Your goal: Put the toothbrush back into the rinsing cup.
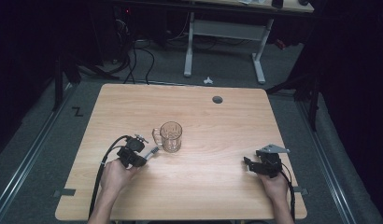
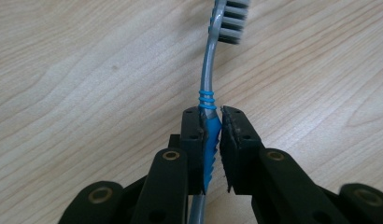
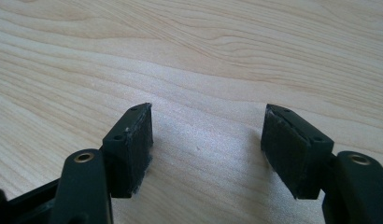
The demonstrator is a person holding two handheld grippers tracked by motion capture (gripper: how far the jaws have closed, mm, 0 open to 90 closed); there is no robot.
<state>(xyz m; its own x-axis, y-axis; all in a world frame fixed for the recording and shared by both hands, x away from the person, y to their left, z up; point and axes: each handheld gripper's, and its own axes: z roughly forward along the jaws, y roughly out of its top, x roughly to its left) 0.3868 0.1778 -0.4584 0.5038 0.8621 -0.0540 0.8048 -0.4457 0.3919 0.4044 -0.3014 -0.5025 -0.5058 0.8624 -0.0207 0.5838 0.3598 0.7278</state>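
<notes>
My left gripper (image 2: 213, 135) pinched the toothbrush (image 2: 209, 88) beside the glass mug (image 1: 170, 136); my right gripper (image 3: 206, 140) rested spread over the bare counter (image 1: 203, 182).

table (image 1: 217, 186) is evenly lit from above, surroundings left dark; soft shadows are cast, close-ups stay sharp.

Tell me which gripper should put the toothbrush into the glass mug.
Left. The left gripper is shut on the toothbrush, beside the glass mug. The right gripper is open, holding nothing, farther off.
</notes>
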